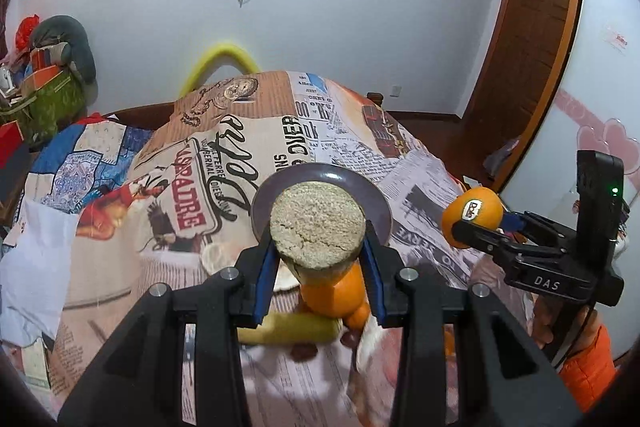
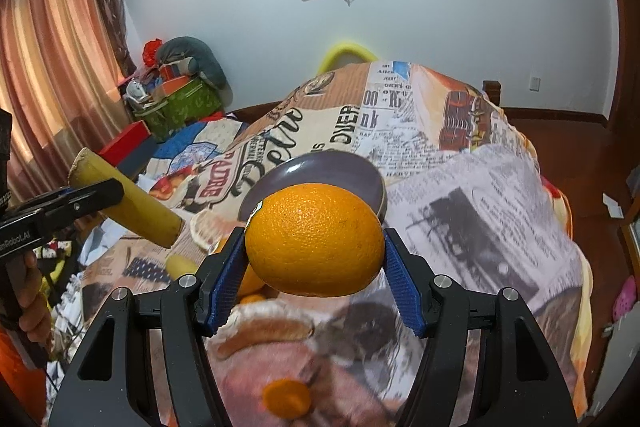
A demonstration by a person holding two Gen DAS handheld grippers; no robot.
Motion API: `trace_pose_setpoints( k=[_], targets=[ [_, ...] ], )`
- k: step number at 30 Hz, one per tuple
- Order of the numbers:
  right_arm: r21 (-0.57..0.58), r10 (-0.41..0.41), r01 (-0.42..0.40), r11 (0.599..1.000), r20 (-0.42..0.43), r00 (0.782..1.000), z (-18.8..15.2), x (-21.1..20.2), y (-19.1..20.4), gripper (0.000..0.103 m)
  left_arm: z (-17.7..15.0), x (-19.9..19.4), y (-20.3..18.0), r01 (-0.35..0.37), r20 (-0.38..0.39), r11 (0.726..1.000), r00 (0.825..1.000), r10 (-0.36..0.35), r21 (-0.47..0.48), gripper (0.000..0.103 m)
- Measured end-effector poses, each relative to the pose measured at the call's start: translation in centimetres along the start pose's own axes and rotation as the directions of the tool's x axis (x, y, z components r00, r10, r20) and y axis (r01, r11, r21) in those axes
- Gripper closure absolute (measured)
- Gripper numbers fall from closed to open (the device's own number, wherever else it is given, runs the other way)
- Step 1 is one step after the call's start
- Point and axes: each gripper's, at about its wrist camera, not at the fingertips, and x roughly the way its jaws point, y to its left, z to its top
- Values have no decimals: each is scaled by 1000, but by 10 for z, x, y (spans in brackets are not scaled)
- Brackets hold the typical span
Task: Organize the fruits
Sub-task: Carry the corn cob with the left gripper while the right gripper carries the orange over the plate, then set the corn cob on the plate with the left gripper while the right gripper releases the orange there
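Both fruits are up in the air: left gripper (image 1: 318, 263) clamps what looks like sugarcane (image 1: 318, 223), right gripper (image 2: 314, 287) squeezes an orange (image 2: 314, 239). Next they need lowering onto the purple plate (image 2: 344, 167) just ahead.

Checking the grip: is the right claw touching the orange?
Touching. The right wrist view shows both blue pads of the right claw pressed against the orange's sides.

A plate (image 2: 320, 167) lies on the bed (image 2: 460, 187), ahead of both grippers. The orange (image 2: 316, 239) hangs above the bed to the right of the sugarcane piece (image 2: 132, 203); more fruit (image 1: 336, 291) lies nearer, beneath them.
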Motion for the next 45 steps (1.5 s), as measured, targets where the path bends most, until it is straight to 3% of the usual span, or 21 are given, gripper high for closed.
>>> trace_pose_setpoints(
  k=[14, 22, 27, 34, 45],
  targets=[
    [-22, -14, 13, 1000, -48, 999, 15, 51, -15, 40, 11, 84, 16, -17, -84, 1000, 996, 17, 5, 65],
    [-37, -23, 20, 999, -95, 995, 17, 83, -21, 40, 14, 125, 22, 31, -168, 999, 985, -37, -41, 65],
    [-43, -23, 18, 999, -127, 992, 18, 102, -26, 40, 17, 146, 23, 80, -231, 995, 969, -90, -53, 65],
    [-76, -31, 20, 997, -147, 989, 27, 121, -27, 40, 29, 162, 17, 81, -228, 997, 970, -83, -18, 65],
    [-102, -44, 26, 994, -180, 983, 34, 145, -30, 40, 43, 189, 23, 84, -233, 995, 968, -94, -50, 65]
  ],
)
